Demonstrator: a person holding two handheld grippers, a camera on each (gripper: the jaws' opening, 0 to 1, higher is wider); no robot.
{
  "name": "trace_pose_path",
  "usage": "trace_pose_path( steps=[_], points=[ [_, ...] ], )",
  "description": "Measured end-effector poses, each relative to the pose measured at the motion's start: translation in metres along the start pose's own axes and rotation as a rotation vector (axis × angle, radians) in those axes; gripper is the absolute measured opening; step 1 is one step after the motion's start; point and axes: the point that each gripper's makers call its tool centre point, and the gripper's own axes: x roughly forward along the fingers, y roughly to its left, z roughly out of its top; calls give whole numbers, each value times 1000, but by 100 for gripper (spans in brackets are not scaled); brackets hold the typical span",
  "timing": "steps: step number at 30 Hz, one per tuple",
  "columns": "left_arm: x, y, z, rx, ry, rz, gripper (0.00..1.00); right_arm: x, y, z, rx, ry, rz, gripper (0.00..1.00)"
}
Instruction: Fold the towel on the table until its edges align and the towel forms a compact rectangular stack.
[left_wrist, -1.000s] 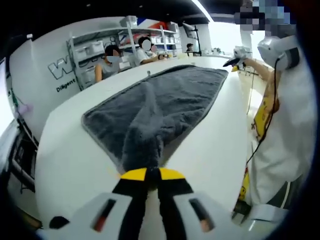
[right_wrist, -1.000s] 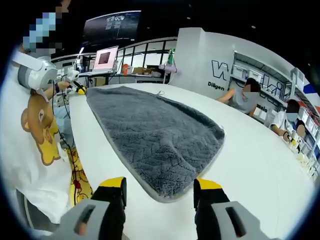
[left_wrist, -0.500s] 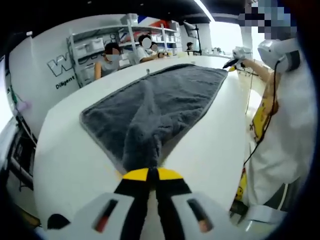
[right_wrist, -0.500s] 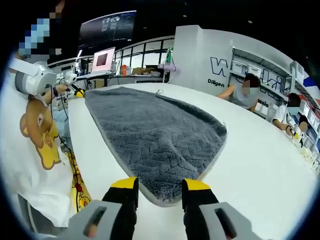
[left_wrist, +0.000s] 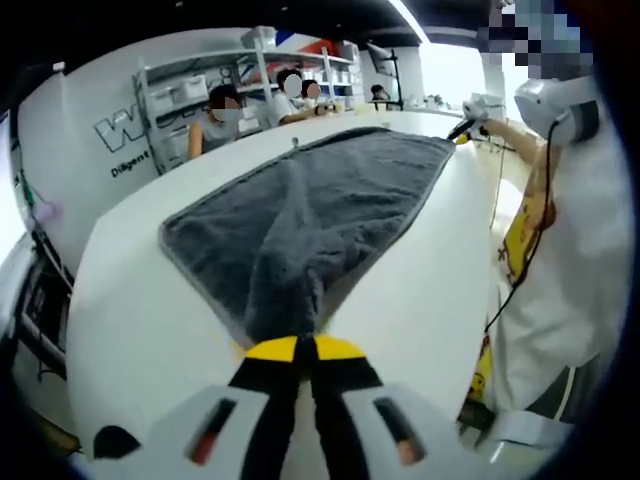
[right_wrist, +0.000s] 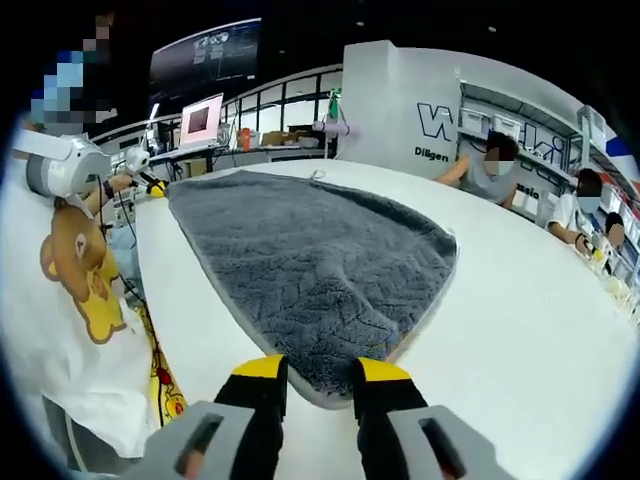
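Two grippers frame what we see, one at each near corner of a dark grey terry towel (left_wrist: 330, 190) spread flat along a white round-edged table (left_wrist: 150, 310). In the left gripper view, our left gripper (left_wrist: 305, 350) has its black, yellow-tipped jaws pressed together on the towel's near corner, and the cloth rises from the tabletop into a narrow ridge running away from the jaws. The rest of the towel lies flat, its pale stitched border visible along both long sides.

In the right gripper view, the right gripper (right_wrist: 318, 372) stands with its jaws a little apart, either side of the towel's (right_wrist: 310, 260) rounded near edge; we cannot tell whether they touch the cloth. The towel's edge lies between the yellow tips, low on the table (right_wrist: 520, 320).

Beside the table stands the person in a white shirt with a yellow bear print (right_wrist: 70, 290), just next to the table's long side. At the far side, seated people (left_wrist: 220, 115) are near grey shelving (left_wrist: 175, 100). A white wall with dark lettering (right_wrist: 440, 125) stands behind the table, and a monitor with a pink screen (right_wrist: 202, 118) sits beyond the towel's far end.
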Motion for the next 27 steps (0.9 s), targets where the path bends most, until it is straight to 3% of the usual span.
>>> trace_pose_path(
  steps=[6,14,19,27],
  points=[
    [-1,1,-1,-1,1,1,5,0,2,0,16,1,18,22],
    [-1,-4,0,6,11,5,4,-1,-2,-2,23,-4,23,6],
    [-3,-6,1,11,14,16,4,-2,-1,-2,2,4,12,4],
    [-13,-4,11,8,-32,43,4,-8,1,9,-20,-27,-11,3]
  ],
)
